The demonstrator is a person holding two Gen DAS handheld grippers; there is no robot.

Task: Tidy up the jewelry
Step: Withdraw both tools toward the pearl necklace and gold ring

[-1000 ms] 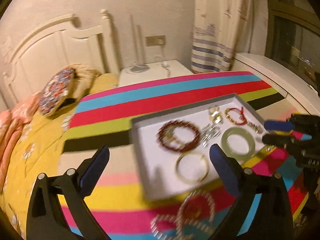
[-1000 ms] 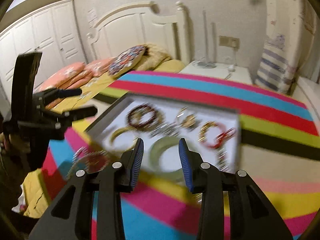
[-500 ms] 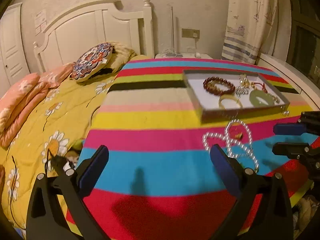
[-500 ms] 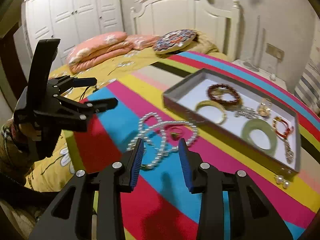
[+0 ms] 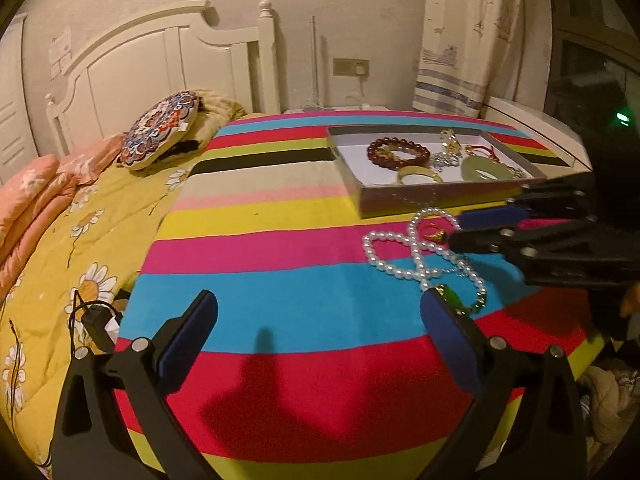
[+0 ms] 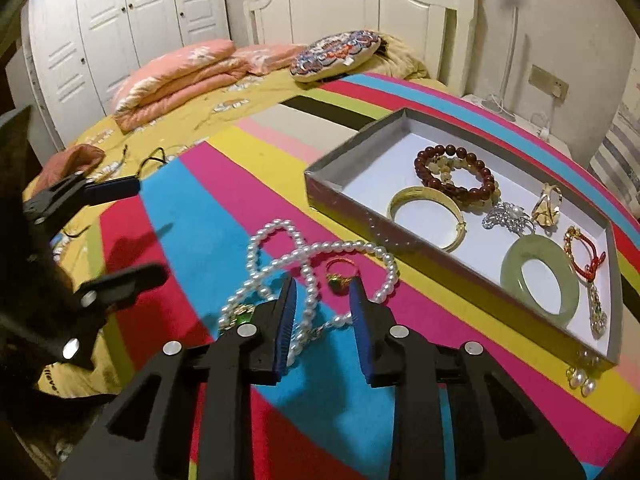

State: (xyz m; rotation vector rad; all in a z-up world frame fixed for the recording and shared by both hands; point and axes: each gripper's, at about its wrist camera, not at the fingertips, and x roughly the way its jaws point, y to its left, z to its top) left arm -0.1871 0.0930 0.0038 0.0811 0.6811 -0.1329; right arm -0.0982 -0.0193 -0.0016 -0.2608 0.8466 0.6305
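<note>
A pearl necklace (image 6: 320, 252) lies looped on the striped blanket, with a gold green-stone ring (image 6: 340, 276) inside one loop and a green pendant (image 5: 456, 300) at its near end. My right gripper (image 6: 323, 308) hangs low over it, jaws closing. A pearl strand runs between the pads, which do not press on it. My left gripper (image 5: 320, 320) stands wide open over the blue and red stripes, left of the necklace (image 5: 416, 252), with nothing between its fingers. The grey box (image 6: 348, 208) behind holds a red bead bracelet (image 6: 456, 172), a gold bangle (image 6: 428, 216) and a jade bangle (image 6: 540, 280).
Pearl earrings (image 6: 580, 376) lie on the blanket by the box's near right corner. A brooch (image 6: 508, 216) and a red cord bracelet (image 6: 584, 256) are also in the box. A round patterned cushion (image 5: 160, 128) and pink pillows (image 6: 180, 72) lie by the headboard.
Both grippers have drawn back from over the box to the near part of the blanket. The right gripper has sunk over the pearl necklace and its jaws have narrowed.
</note>
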